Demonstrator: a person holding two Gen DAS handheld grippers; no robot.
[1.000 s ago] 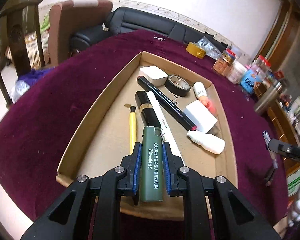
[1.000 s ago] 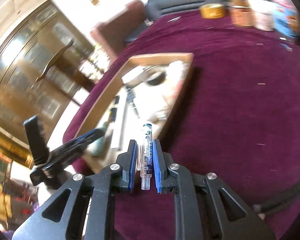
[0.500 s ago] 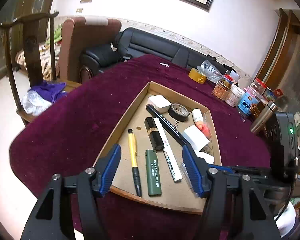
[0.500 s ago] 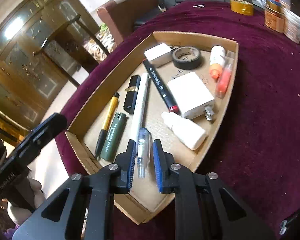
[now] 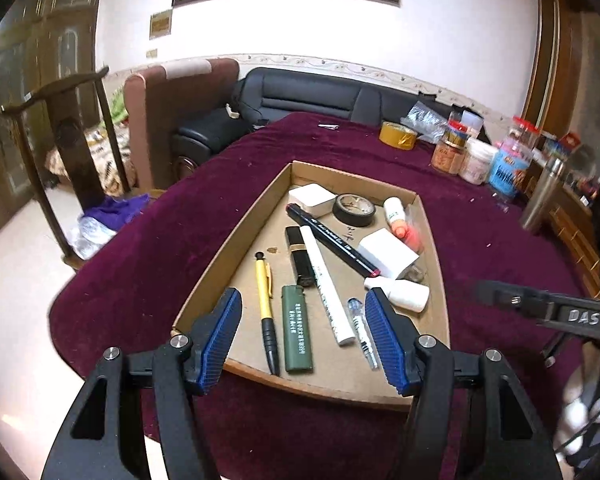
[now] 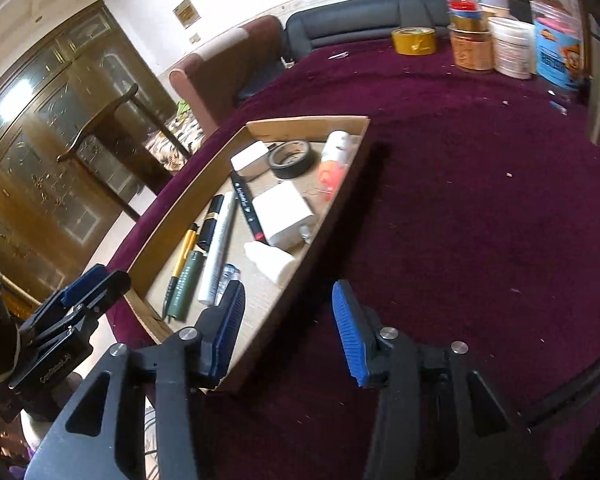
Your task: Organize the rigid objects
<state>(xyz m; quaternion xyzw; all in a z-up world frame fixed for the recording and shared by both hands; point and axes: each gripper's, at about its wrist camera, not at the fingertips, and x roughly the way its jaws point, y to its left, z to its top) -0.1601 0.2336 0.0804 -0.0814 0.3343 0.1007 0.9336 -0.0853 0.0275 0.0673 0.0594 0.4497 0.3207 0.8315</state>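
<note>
Both my claws are empty: left claw (image 5: 304, 334) wide, right claw (image 6: 288, 328) opening (over the box (image 6: 332, 204) rim); dipping could tip it.

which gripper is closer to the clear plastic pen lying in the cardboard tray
Right, by a little. The right gripper has its left pad right over the clear plastic pen, jaws opening, empty. The left gripper hovers open, back over the cardboard tray's near edge.

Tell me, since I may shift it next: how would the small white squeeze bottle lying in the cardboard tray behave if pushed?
The small white squeeze bottle lies on its side, so its rounded body would probably roll or pivot rather than slide straight. It looks like light plastic and should move easily. Lying near the cardboard tray wall and the white charger block, it would likely stop soon.
</note>
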